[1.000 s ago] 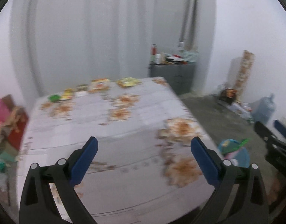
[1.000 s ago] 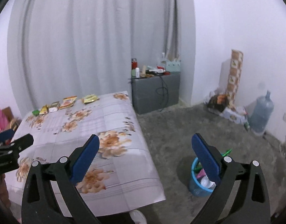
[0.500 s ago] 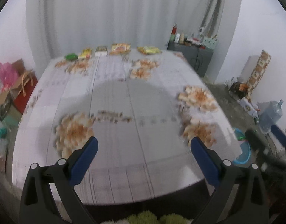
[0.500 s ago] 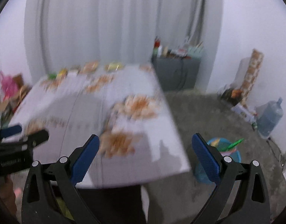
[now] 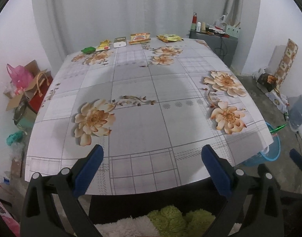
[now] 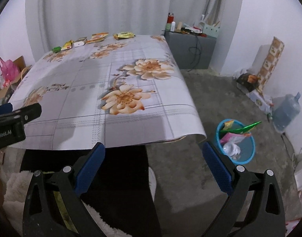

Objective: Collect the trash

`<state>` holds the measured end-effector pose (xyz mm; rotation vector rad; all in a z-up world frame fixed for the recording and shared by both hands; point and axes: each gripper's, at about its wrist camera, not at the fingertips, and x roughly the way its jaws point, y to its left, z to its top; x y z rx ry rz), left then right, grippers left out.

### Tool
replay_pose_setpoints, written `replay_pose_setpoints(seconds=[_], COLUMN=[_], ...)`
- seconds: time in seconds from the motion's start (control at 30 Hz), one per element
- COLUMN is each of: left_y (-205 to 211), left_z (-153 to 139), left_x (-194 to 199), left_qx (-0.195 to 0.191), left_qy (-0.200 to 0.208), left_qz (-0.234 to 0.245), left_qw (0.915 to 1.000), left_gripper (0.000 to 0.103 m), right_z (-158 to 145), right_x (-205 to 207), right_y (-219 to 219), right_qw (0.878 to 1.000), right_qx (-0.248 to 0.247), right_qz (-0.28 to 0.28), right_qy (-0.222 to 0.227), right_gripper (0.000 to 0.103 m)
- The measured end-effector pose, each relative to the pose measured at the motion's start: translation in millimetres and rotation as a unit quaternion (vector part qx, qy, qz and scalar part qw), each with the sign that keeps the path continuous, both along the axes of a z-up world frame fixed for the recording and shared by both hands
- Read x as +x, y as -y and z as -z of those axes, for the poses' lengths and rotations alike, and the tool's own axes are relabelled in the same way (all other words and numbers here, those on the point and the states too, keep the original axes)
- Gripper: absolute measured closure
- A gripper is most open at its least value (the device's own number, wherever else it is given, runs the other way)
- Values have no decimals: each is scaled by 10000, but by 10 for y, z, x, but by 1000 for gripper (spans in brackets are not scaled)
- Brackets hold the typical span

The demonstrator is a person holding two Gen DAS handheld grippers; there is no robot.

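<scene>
Blue bin (image 6: pixel 236 142) on floor right of table, already holds some trash | five wrappers (image 5: pixel 139 38) remain along table's (image 5: pixel 143 122) far edge | left gripper (image 5: pixel 151 169) spread, empty | right gripper (image 6: pixel 152 165) spread, empty

Both wrist views face across the table (image 5: pixel 151 90) from its near edge; right view angled rightward.

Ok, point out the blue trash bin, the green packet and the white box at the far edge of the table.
blue trash bin (image 6: pixel 249 150): right wrist view, on its outer wall.
green packet (image 5: pixel 88 49): left wrist view, middle of its top.
white box (image 5: pixel 120 42): left wrist view, centre of its top face.
</scene>
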<state>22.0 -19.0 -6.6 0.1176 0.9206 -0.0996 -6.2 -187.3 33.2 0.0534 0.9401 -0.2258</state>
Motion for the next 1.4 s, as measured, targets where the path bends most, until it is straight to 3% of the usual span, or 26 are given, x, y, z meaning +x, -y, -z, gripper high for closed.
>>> replay_pose_setpoints(seconds=[0.57,1.4], left_y=[136,184], left_z=[47,69], left_x=[15,-21], left_qx=[353,436], left_qy=[-105,-147], left_qz=[106,192], left_qw=[9993,9988], left_gripper=[6,6], right_z=[-66,-78], right_x=[-9,-30], right_y=[376,413], right_qw=[9991,9990], right_qx=[-128,-89], right_qz=[380,382], right_qy=[161,217], right_gripper=[8,8])
